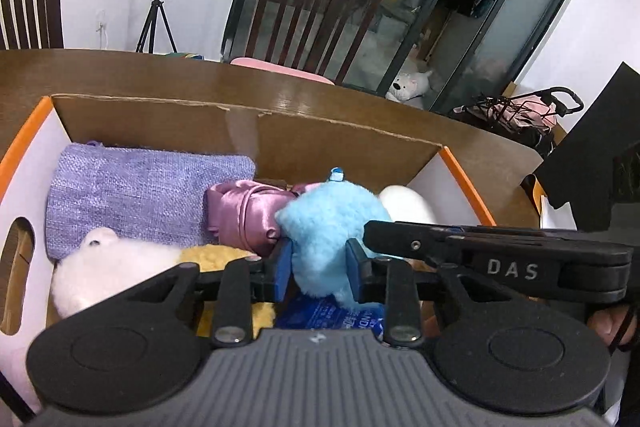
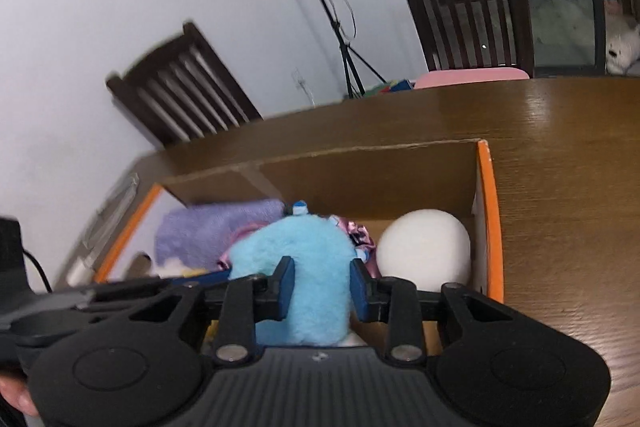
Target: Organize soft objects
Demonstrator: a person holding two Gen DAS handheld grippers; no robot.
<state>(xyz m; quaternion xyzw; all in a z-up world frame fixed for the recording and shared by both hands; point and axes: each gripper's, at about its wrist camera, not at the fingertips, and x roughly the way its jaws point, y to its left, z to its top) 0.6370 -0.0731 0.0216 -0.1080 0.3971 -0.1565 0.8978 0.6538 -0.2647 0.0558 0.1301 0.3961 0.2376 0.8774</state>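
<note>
Blue plush toy over cardboard box, pinched between both left tongs and right tongs.

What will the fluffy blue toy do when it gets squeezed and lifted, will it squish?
Probably yes: the blue plush toy bulges around the left gripper and right gripper pinching it. It looks light and unlikely to break. Its fur may slip a little.

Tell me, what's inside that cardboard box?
The cardboard box holds a purple woven pouch, pink satin bag, white ball, white plush, something yellow and the blue plush. Anything beneath them is covered.
</note>
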